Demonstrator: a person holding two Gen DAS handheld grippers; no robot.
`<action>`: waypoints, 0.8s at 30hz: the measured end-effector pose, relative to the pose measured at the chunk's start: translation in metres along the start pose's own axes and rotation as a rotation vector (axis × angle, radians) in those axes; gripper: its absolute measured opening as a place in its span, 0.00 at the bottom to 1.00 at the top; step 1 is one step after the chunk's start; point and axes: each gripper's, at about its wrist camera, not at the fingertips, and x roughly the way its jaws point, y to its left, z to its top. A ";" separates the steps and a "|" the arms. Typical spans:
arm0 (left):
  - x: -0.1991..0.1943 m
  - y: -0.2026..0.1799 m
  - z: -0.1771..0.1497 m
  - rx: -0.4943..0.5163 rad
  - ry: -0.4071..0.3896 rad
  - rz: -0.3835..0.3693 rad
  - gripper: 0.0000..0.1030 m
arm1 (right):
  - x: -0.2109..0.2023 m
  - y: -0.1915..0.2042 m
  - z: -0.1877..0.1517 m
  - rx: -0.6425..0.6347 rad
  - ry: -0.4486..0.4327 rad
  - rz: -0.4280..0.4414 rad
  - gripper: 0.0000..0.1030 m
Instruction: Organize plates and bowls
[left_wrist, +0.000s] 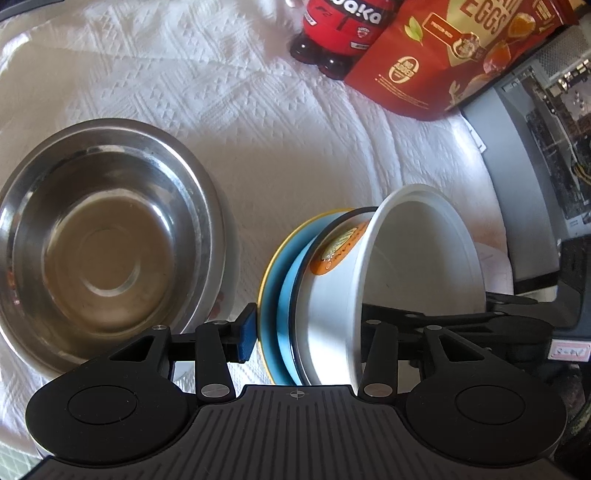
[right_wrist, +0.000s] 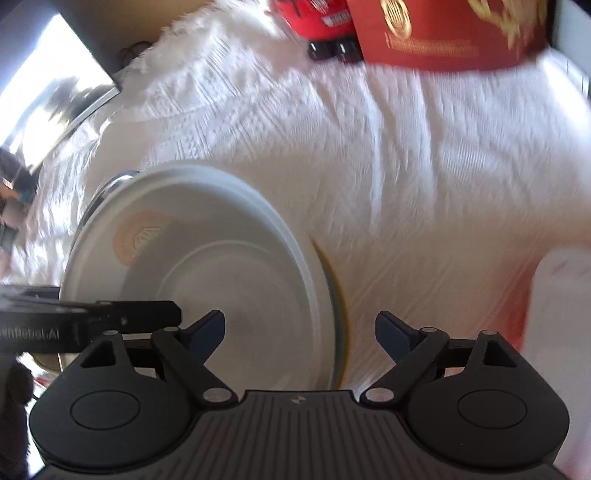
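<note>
A: How far along is the tidying?

B: Partway, I'd judge. The largest piece, the steel bowl, sits alone and empty on the white cloth, well apart from the rest. Next down, the white bowl is nested with the blue plate, which has a yellow rim; the 2 stand tilted on edge as 1 stack. So 2 pieces are together and 1 is not yet joined. The red bottle and the red egg packet at the far edge aren't part of the job.

A: And the left gripper?

B: Its jaws stand wide, around the plate-and-bowl stack. The left blue pad is just beside the plate's rim, perhaps touching it. The other finger is hidden behind the bowl, so I can't tell whether the stack is pinched or only straddled.

A: The right gripper?

B: Spread wide, holding nothing. In the right wrist view, 1 of its dark fingertips shows over the white bowl's mouth, the other over bare cloth past the plate's rim; neither clearly touches. That view is blurred.

A: What remains?

B: Probably laying the stack flat and uniting it with the steel bowl.
</note>
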 end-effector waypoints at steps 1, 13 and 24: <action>0.001 -0.001 0.000 0.010 0.004 0.005 0.47 | 0.003 -0.001 -0.001 0.018 0.010 0.007 0.87; 0.013 0.002 0.007 0.029 0.048 -0.031 0.53 | 0.008 -0.007 -0.006 0.069 0.035 0.051 0.80; 0.014 0.004 0.006 0.025 0.036 -0.049 0.55 | 0.007 -0.008 -0.006 0.083 0.037 0.070 0.75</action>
